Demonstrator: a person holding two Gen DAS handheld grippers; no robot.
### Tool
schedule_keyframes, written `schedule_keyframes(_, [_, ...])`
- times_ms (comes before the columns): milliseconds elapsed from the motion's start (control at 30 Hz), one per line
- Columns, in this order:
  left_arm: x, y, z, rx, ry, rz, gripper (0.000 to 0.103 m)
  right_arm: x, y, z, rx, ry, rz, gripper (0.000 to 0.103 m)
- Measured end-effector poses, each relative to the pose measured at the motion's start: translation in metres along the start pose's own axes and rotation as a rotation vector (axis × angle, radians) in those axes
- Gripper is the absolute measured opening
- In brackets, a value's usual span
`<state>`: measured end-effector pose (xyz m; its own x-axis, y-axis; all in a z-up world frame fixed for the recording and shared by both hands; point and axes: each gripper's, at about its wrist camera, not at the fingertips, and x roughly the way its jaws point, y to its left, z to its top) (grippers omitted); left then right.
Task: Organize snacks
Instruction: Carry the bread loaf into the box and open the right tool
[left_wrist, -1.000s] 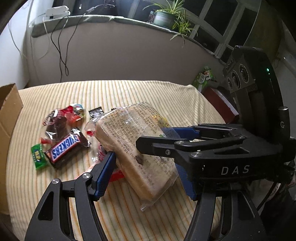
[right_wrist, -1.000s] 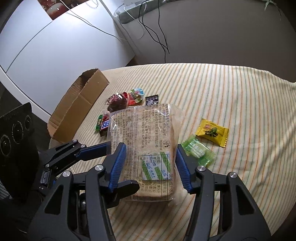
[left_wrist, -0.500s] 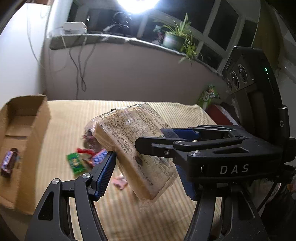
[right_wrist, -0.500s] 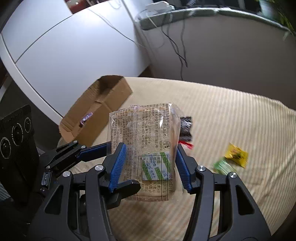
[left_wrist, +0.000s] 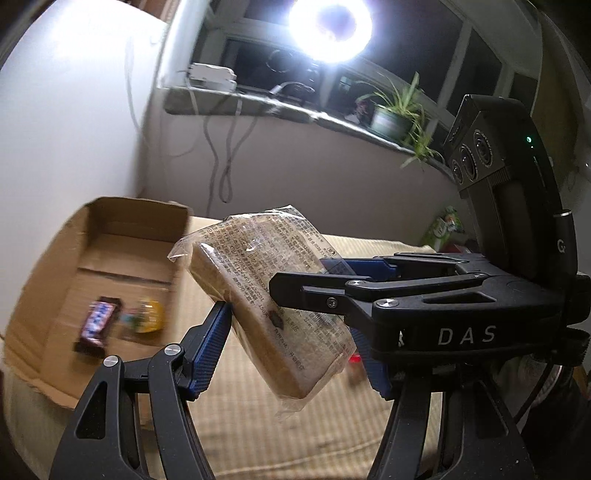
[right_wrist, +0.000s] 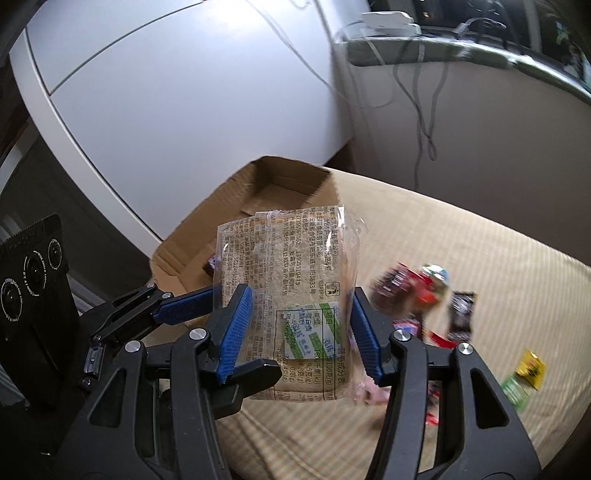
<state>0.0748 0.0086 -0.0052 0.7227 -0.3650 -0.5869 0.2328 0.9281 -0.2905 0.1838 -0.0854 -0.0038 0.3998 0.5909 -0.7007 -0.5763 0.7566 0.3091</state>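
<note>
Both my grippers pinch the same bread pack, off the bed. Left gripper: blue pads clamp its lower half at frame centre, pack tilted, top end toward upper left. Right gripper: pads squeeze the pack's sides at lower centre, label facing the camera, pack upright. Under it, the striped bedcover. Right of frame, loose snacks on the cover, blurred; yellow and green candies near the right edge. Behind the pack, open box at left of the left view, holding a Snickers bar and a yellow item. Farthest: sill with plant, lamp glare top centre.
</note>
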Motion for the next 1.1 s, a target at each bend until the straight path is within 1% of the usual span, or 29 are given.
schedule_keyframes(233, [-0.019, 0.04, 0.002, -0.045, -0.027, 0.061, 0.065, 0.033, 0.039, 0.019, -0.052, 0.02, 0.039, 0.056])
schedule_keyframes(433, [-0.031, 0.073, 0.001, -0.086, -0.043, 0.107, 0.065, 0.061, 0.064, 0.031, -0.083, 0.034, 0.076, 0.056])
schedule_keyframes(600, [-0.03, 0.095, 0.0, -0.117, -0.039, 0.144, 0.065, 0.087, 0.081, 0.038, -0.111, 0.06, 0.094, 0.056])
schedule_keyframes(833, [-0.021, 0.123, -0.004, -0.162, -0.013, 0.173, 0.065, 0.12, 0.089, 0.042, -0.11, 0.104, 0.107, 0.056])
schedule_keyframes(1100, [-0.009, 0.135, -0.003, -0.185, 0.012, 0.188, 0.065, 0.14, 0.088, 0.048, -0.102, 0.136, 0.115, 0.056])
